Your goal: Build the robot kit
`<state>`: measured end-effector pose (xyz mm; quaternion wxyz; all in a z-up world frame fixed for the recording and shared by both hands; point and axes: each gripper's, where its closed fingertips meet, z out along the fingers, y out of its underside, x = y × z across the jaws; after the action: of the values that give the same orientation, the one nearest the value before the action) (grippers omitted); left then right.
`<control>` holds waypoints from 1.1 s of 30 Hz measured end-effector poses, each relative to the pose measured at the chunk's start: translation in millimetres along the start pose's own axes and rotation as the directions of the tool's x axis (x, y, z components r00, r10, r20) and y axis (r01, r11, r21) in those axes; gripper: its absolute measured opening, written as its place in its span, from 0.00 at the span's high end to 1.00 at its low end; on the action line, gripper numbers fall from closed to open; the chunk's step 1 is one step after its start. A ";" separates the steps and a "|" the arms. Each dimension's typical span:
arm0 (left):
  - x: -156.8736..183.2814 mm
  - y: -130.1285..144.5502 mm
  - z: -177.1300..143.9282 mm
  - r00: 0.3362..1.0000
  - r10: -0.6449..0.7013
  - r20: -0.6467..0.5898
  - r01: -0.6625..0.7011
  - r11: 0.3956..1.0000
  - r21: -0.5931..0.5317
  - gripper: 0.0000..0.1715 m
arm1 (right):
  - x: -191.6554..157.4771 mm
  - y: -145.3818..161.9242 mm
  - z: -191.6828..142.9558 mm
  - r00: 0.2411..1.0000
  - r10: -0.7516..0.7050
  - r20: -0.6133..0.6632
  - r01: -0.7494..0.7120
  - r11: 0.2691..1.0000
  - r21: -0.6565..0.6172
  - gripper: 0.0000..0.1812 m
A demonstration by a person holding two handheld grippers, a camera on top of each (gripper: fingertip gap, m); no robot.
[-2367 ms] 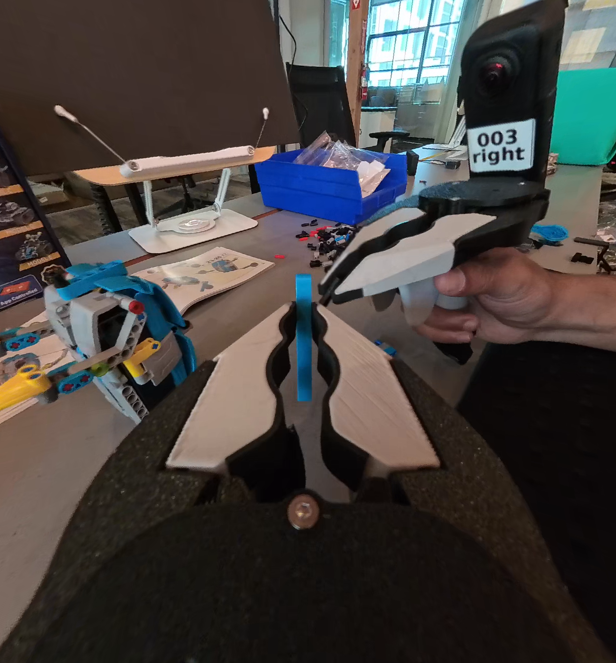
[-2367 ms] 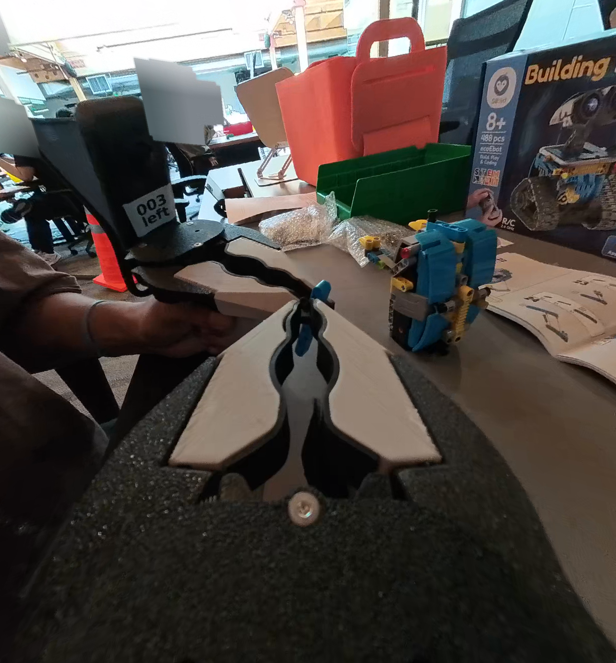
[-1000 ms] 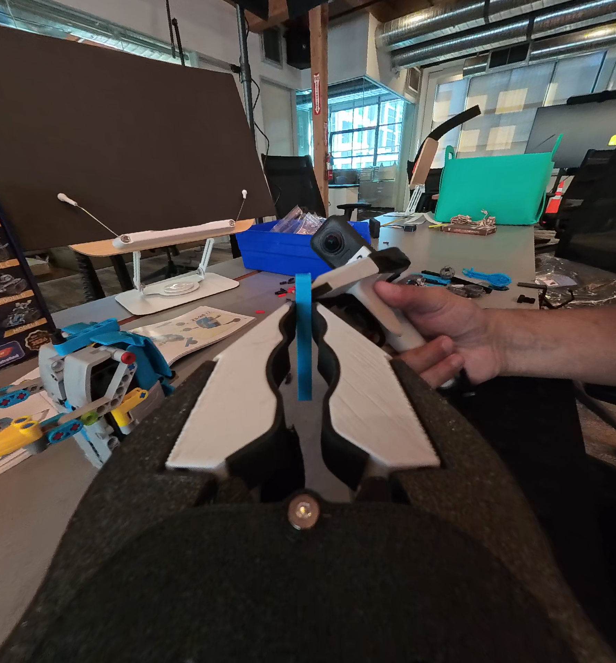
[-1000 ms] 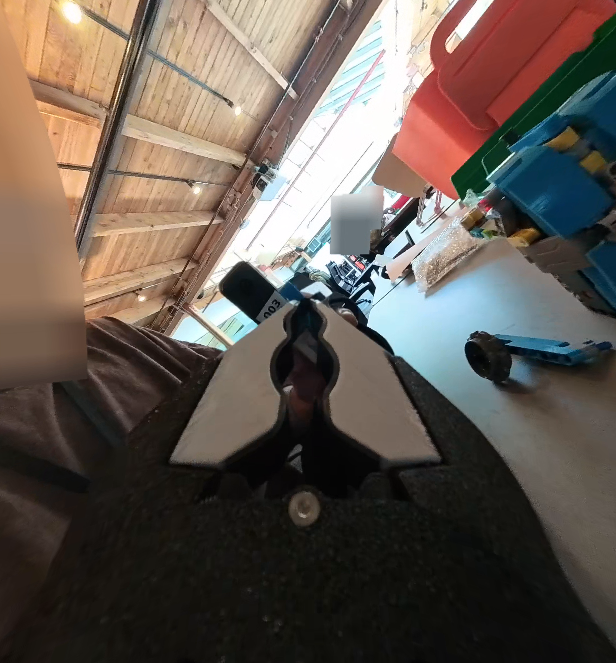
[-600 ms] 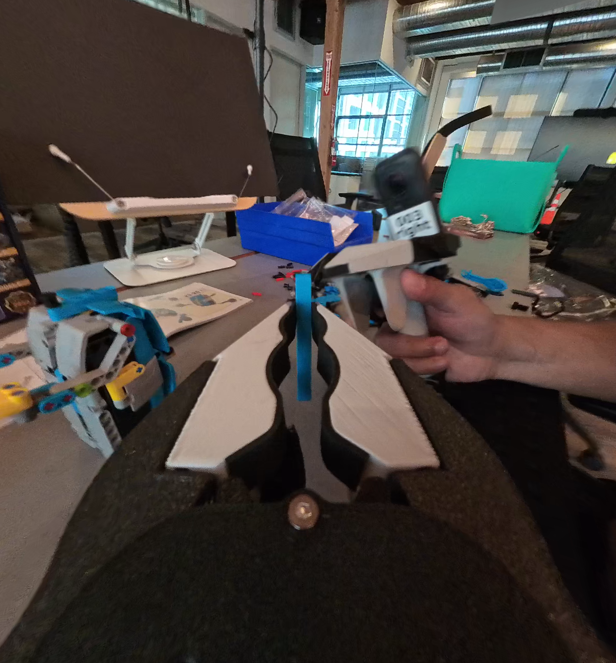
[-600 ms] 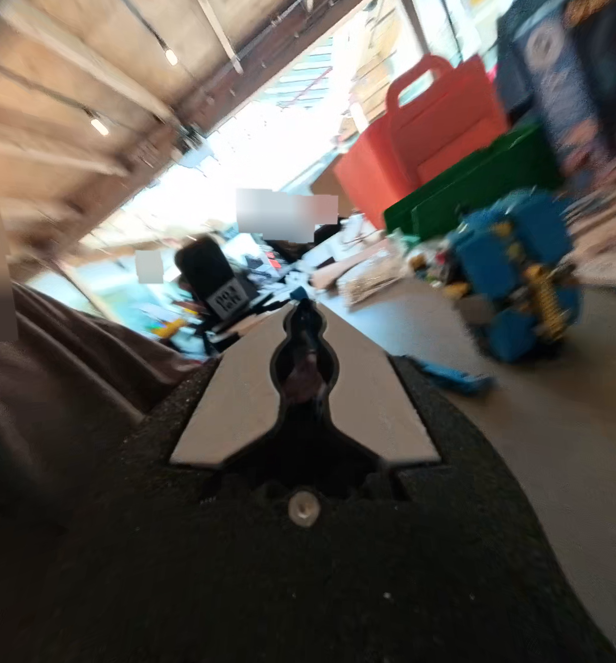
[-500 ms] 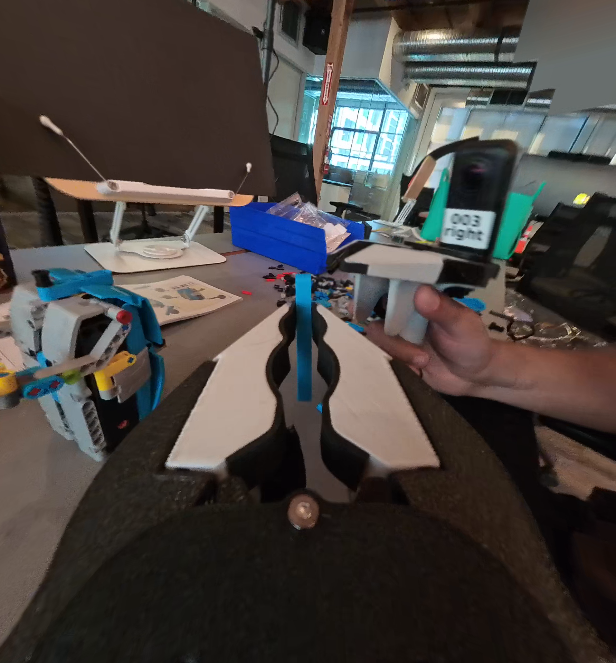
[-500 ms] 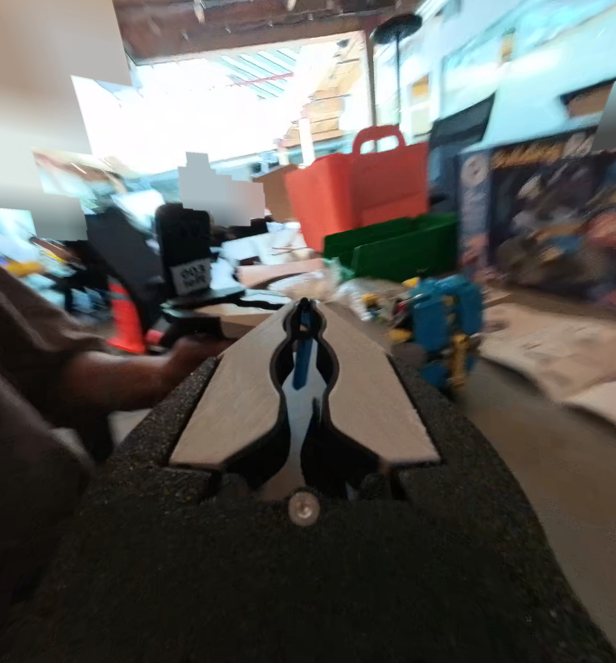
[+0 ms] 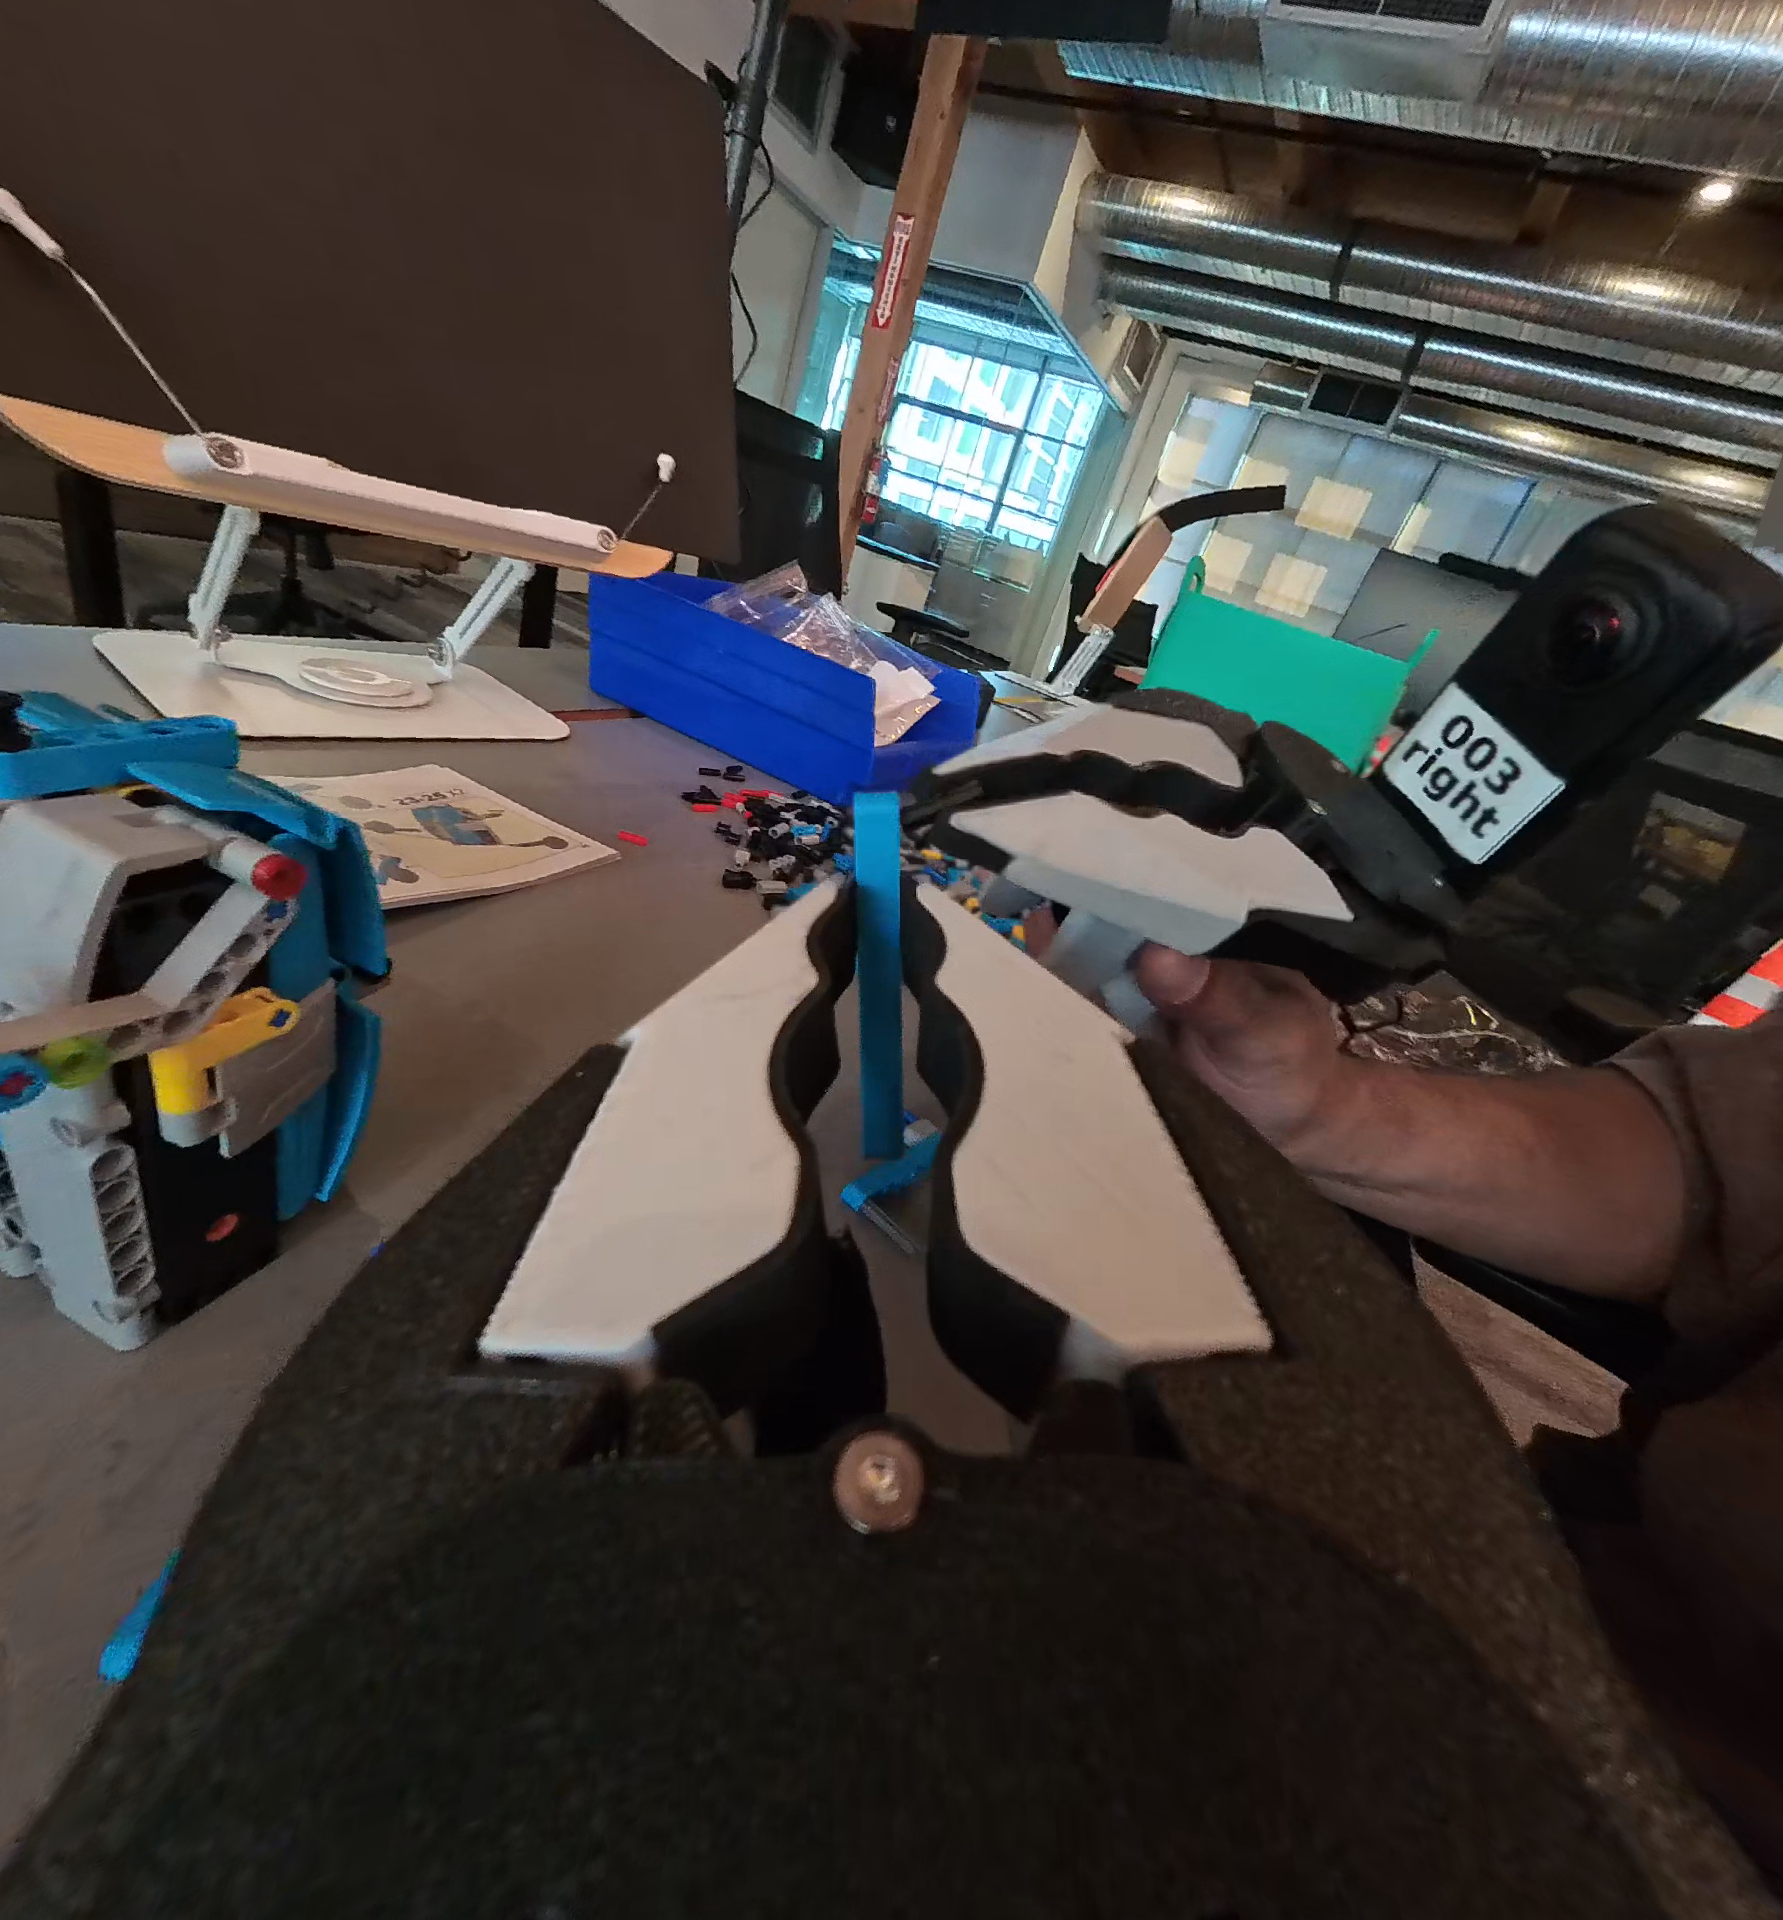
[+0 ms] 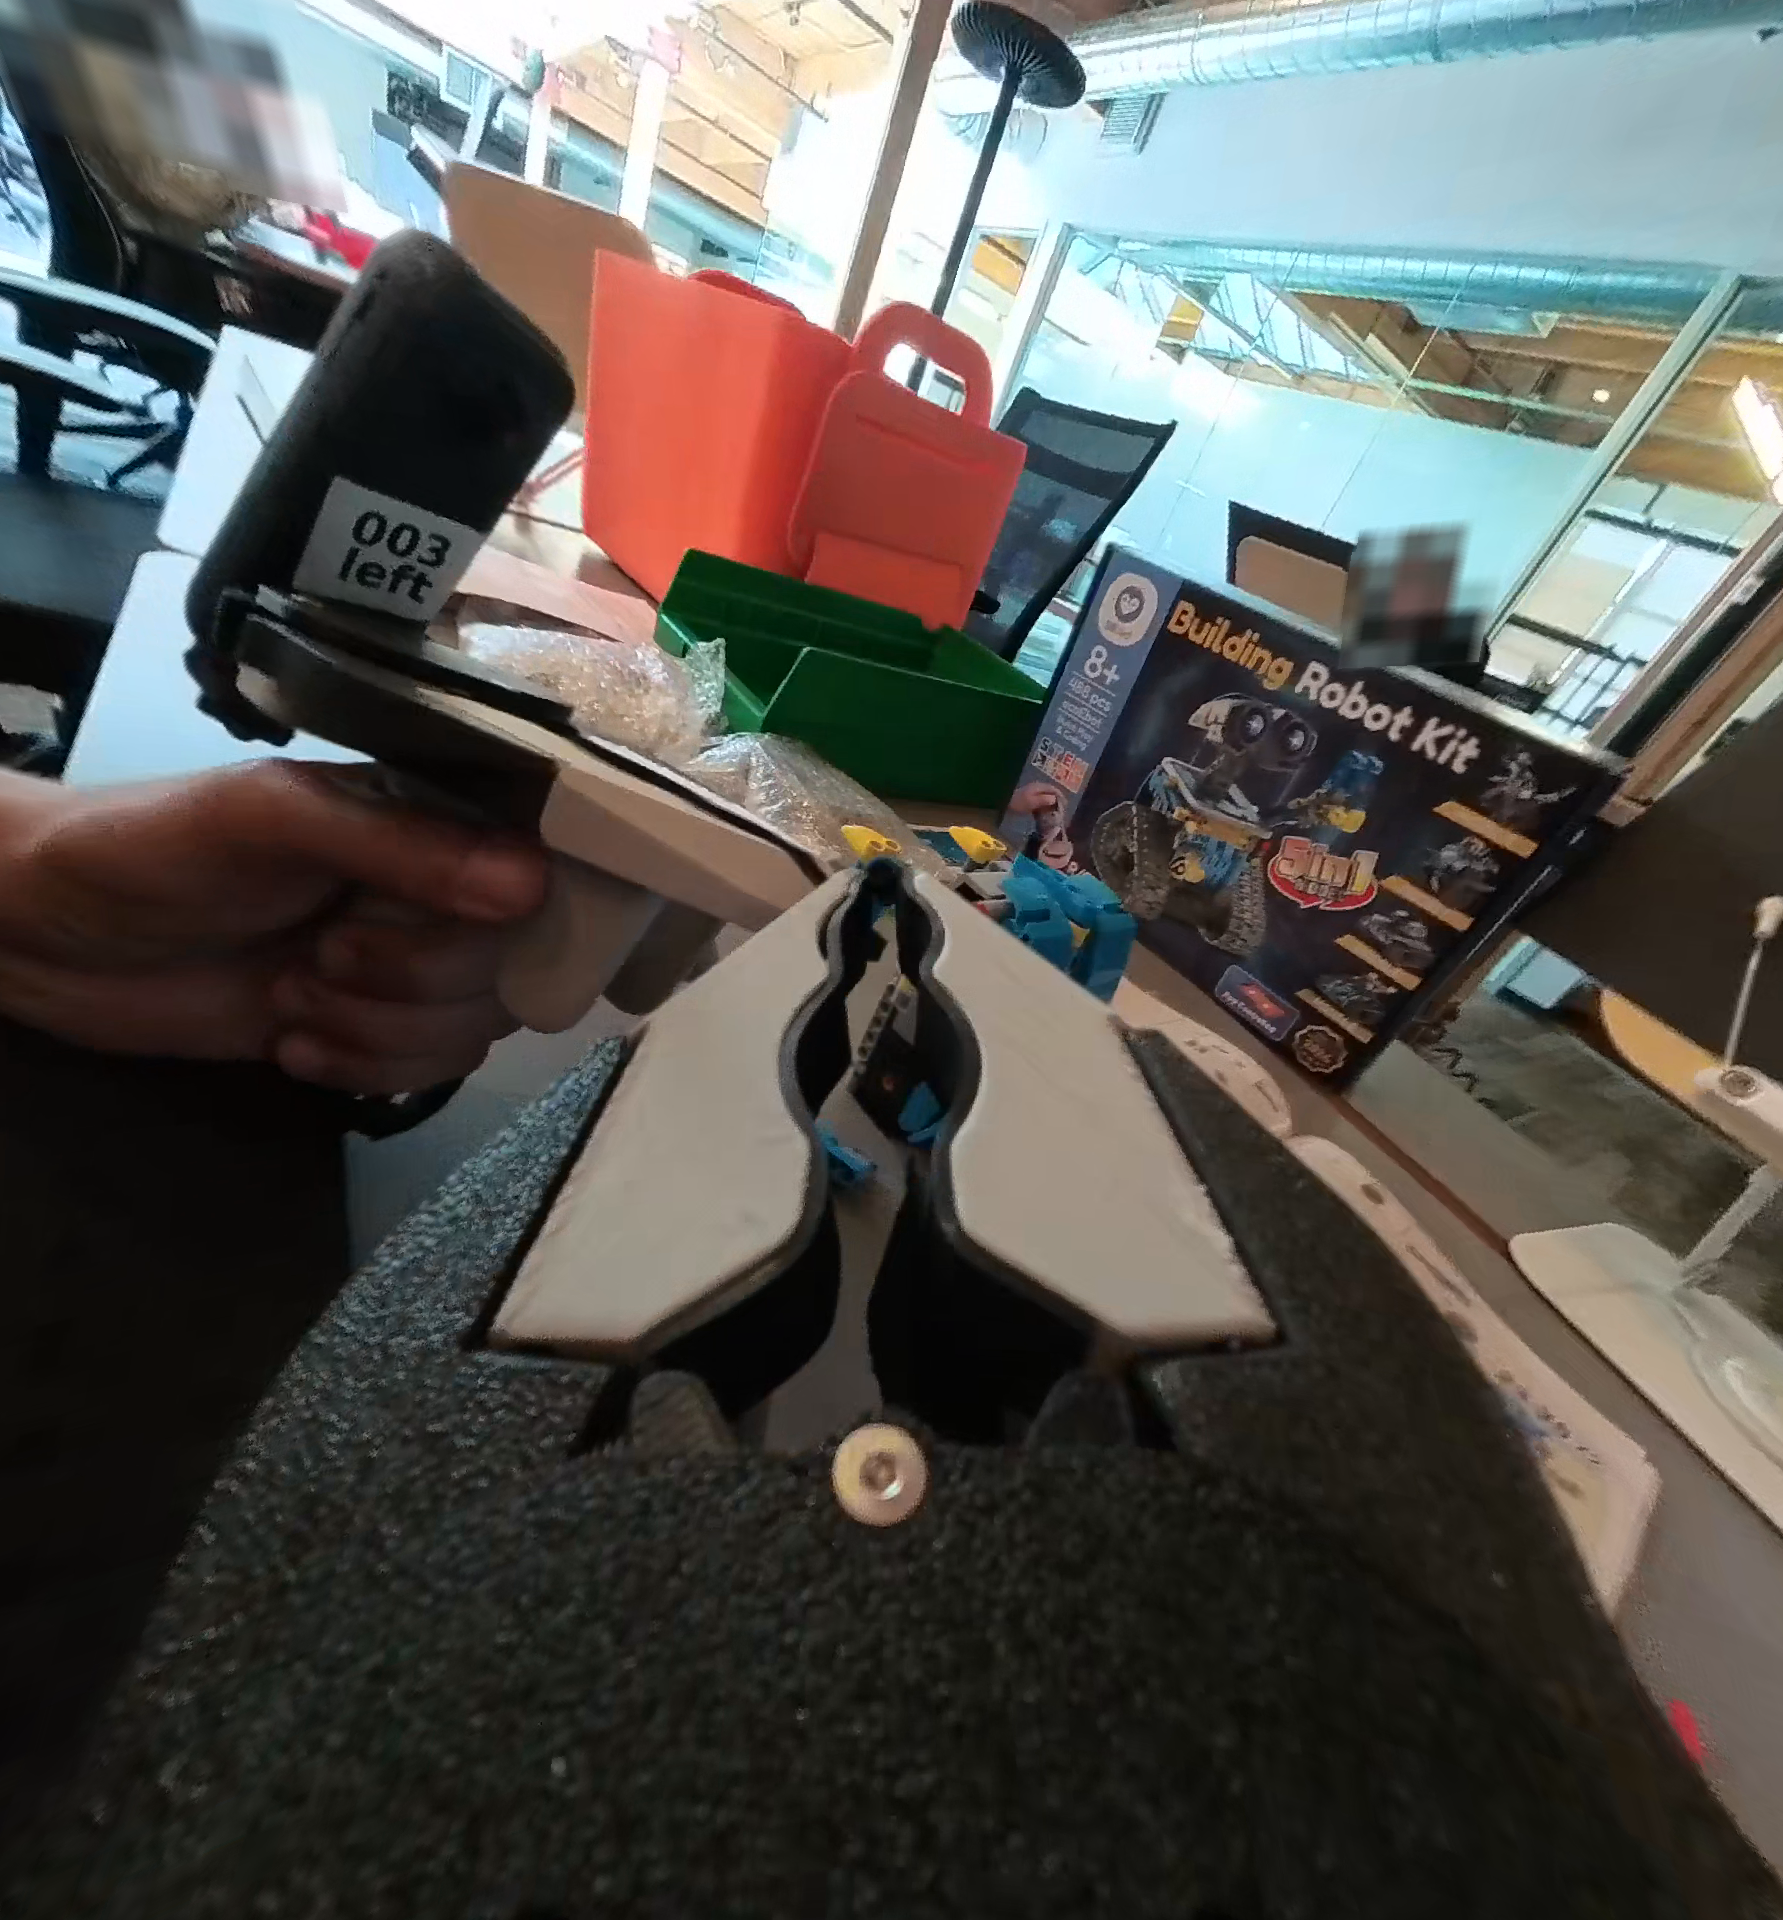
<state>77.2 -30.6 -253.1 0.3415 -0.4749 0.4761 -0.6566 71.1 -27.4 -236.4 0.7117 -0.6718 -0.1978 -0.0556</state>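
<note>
swung back, right gripper (image 9: 928, 821) tips touch blue beam (image 9: 878, 977) pinched in left gripper (image 9: 874, 894).

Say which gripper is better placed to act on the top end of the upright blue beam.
Right, probably. The right gripper has its shut fingers at the top end of the blue beam, while the left gripper is shut on that beam, holding it upright, so it is occupied.

On the grey surface (image 9: 513, 966) I noted a blue bin (image 9: 762, 681) holding clear bags, an open booklet (image 9: 461, 836), scattered small parts (image 9: 773, 831), a green bin (image 10: 866, 696), an orange bag (image 10: 762, 436) and a printed kit box (image 10: 1313, 842).
</note>
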 end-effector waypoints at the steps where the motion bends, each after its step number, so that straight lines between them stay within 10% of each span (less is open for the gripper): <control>1: 0.4 1.2 0.8 1.000 -0.002 -0.003 0.002 1.000 -0.006 0.96 | -1.0 0.0 0.2 1.000 -0.028 -0.003 0.028 1.000 -0.005 0.98; 33: 11.8 -1.3 2.6 0.993 -0.081 -0.086 0.082 0.997 0.007 0.96 | -1.6 -5.5 -5.3 0.961 -0.265 -0.074 0.263 0.964 -0.030 0.98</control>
<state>76.0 -41.6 -248.1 0.2960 -0.4634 0.4674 -0.6922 68.8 -33.4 -231.9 0.6984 -0.6437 -0.2573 -0.1780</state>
